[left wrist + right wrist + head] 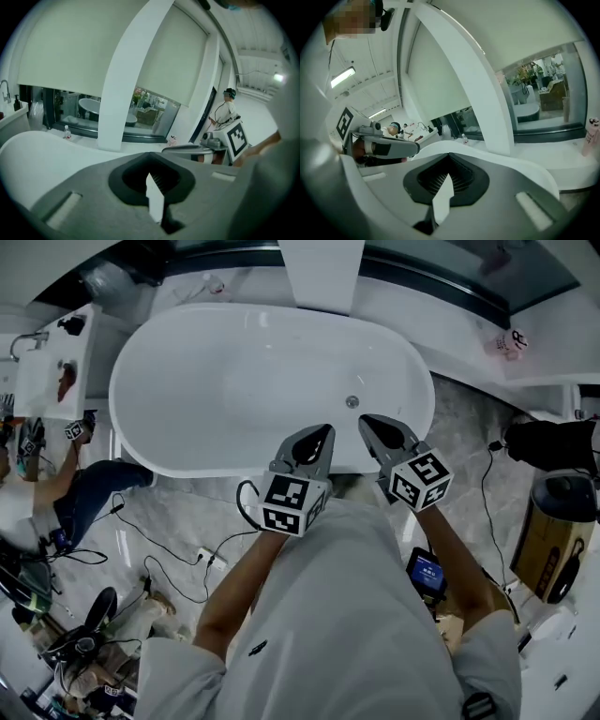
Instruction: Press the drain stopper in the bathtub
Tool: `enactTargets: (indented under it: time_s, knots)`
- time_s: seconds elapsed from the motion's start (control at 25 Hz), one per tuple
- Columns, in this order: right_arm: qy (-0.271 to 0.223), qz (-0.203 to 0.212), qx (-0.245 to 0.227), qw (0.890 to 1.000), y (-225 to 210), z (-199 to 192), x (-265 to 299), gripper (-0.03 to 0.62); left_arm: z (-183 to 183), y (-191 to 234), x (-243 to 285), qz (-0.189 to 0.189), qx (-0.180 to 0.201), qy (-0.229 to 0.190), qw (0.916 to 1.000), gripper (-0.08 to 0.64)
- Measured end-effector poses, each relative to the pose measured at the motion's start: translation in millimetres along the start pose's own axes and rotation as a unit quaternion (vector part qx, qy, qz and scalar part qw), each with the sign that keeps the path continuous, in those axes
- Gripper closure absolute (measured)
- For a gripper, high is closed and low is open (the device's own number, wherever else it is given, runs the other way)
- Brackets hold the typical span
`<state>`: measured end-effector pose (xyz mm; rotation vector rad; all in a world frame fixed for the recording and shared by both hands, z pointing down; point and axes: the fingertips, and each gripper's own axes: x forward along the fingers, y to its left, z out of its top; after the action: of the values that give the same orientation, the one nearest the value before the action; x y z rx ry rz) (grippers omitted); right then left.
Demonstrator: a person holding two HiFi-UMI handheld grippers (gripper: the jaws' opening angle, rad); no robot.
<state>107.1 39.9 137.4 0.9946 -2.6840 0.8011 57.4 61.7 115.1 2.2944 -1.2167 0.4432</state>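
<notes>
Bright even light washes out the white bathtub (187,381); fisheye edges bend, corners black

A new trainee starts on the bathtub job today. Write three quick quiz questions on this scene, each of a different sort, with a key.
1. True or false: the left gripper is clamped on the drain stopper.
2. Multiple choice: in the head view, where is the drain stopper?
A) at the left end of the bathtub
B) on the tub floor, right of its middle, just ahead of the grippers
C) on the floor outside the tub
3. Fill in: the jaws of the left gripper and the right gripper are both ____, with nothing between them.

Key: 1 false; 2 B; 3 shut.
</notes>
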Motion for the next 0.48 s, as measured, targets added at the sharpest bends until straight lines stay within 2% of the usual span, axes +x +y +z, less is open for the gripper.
enactTargets:
  time_s: [0.32,0.48]
  knots:
    - [-0.077,0.003,-0.012,0.997,59.5,62.9,-39.0,0.591,39.4,-19.2,-56.6,0.007,-0.013,-0.066,0.9977,0.561]
    - [-0.096,0.007,-0.029,0.995,94.5,73.8,-49.4,0.591,52.1,-25.2,-79.0,0.015,-0.002,-0.089,0.9959,0.561]
